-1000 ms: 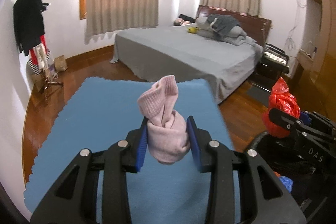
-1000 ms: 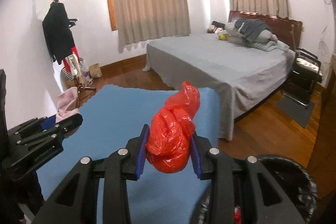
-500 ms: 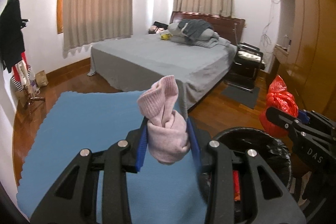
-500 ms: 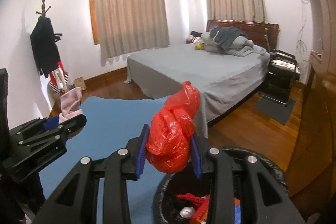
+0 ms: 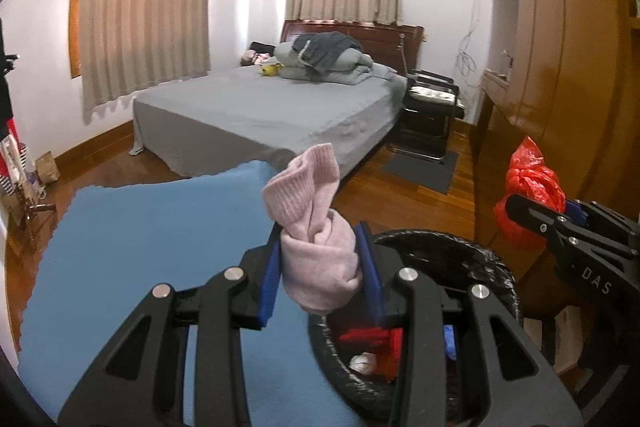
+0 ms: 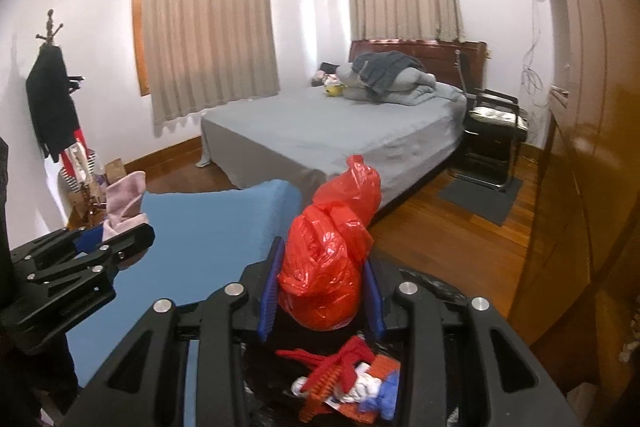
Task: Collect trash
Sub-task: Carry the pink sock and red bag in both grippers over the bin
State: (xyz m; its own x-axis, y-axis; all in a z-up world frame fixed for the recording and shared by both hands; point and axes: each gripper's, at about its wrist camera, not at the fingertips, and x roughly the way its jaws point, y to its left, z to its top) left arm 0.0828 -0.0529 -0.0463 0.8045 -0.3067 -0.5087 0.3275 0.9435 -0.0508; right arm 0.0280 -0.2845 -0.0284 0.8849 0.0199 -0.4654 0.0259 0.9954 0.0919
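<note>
The black-lined round trash bin [image 5: 460, 259] is half hidden behind the left claw [image 5: 320, 277] in the left view. In the right view the right claw [image 6: 322, 293] covers most of its rim — only jumbled red, white and blue scraps [image 6: 348, 383] show inside, too tangled to identify. The blue foam-topped table [image 6: 208, 239] runs off the bottom edge.

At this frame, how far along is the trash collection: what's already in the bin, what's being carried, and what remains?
Done: the black-lined round trash bin already holds red, white and blue scraps.

In hand: the left hand-held gripper is shut on a rolled pink knitted sock, and the right hand-held gripper is shut on a crumpled red plastic bag, above the bin.

Left: releasing both. No other trash shows on the blue mat.
</note>
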